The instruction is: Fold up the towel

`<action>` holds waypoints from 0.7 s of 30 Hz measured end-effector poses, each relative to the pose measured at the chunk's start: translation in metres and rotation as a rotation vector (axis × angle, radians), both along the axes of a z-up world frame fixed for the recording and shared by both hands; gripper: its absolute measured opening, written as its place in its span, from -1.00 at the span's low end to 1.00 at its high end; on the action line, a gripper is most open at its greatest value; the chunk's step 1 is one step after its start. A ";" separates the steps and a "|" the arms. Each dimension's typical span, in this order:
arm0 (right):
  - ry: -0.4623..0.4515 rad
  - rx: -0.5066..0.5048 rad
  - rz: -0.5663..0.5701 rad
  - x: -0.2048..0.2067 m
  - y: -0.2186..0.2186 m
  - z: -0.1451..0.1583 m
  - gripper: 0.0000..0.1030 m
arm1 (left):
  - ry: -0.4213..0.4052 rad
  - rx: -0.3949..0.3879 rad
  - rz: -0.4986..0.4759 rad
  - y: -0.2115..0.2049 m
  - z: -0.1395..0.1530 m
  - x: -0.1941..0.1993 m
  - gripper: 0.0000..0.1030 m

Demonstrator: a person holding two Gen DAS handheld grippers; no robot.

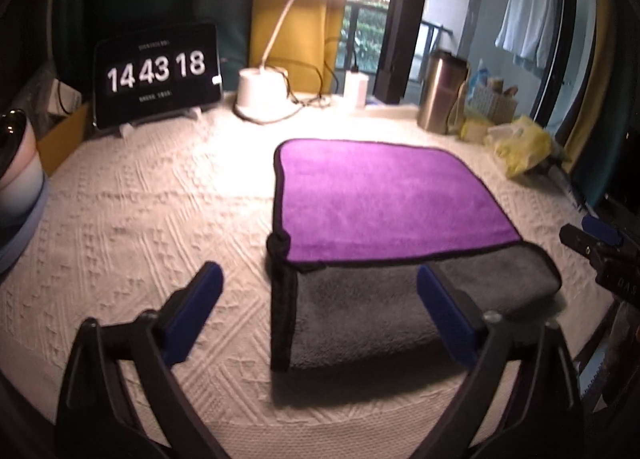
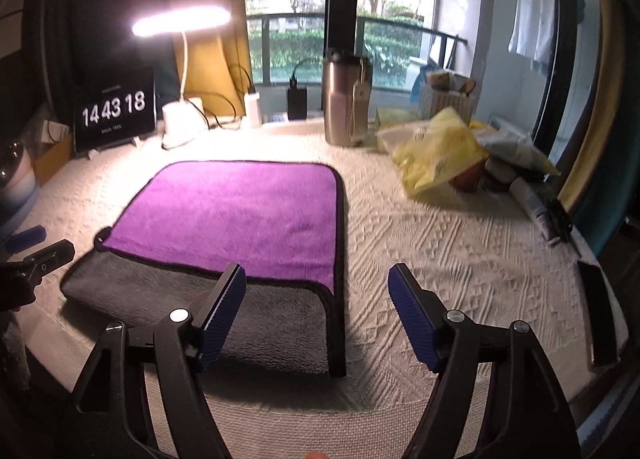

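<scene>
A towel, purple on one side and grey on the other with a black hem, lies folded on the white textured cloth; the purple layer [image 1: 376,199] lies over the grey layer [image 1: 360,315], which sticks out toward me. In the right wrist view the purple part [image 2: 240,211] and grey part [image 2: 272,331] show the same fold. My left gripper [image 1: 320,279] is open and empty, above the towel's near left corner. My right gripper [image 2: 318,279] is open and empty, above the towel's near right corner. Each gripper's tip shows at the edge of the other's view [image 1: 592,235] [image 2: 40,255].
At the back stand a tablet clock [image 1: 156,75], a lit desk lamp [image 1: 264,93], a steel tumbler [image 2: 346,99] and a charger with cables [image 2: 297,103]. Yellow bags and clutter [image 2: 440,151] lie back right. A bowl [image 1: 16,163] sits at left. The table's front edge [image 2: 280,403] is close.
</scene>
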State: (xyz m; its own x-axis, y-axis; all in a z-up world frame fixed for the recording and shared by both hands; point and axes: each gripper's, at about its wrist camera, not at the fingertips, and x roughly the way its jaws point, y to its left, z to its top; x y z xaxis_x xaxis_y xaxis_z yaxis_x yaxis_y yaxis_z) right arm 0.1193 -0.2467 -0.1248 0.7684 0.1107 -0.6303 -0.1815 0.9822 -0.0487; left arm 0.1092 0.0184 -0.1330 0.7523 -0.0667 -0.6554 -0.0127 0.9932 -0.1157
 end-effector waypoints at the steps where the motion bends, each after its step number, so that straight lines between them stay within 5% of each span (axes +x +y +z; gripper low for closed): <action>1: 0.014 0.001 0.004 0.003 0.000 -0.003 0.42 | 0.009 0.010 -0.003 -0.002 -0.003 0.003 0.79; 5: 0.063 0.005 0.026 0.015 -0.001 -0.017 0.30 | 0.046 0.024 -0.013 -0.006 -0.011 0.013 0.70; 14: 0.146 -0.004 0.082 0.036 0.004 -0.042 0.04 | 0.145 0.020 -0.043 -0.004 -0.032 0.033 0.06; 21: 0.161 -0.047 0.102 0.036 0.007 -0.056 -0.25 | 0.126 0.047 -0.034 -0.006 -0.034 0.030 -0.26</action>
State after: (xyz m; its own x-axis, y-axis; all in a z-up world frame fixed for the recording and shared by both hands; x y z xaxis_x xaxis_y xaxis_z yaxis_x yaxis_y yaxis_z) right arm 0.1554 -0.2394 -0.1806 0.6433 0.1505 -0.7507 -0.2892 0.9556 -0.0562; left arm 0.1396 0.0120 -0.1670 0.6619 -0.0577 -0.7473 0.0095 0.9976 -0.0686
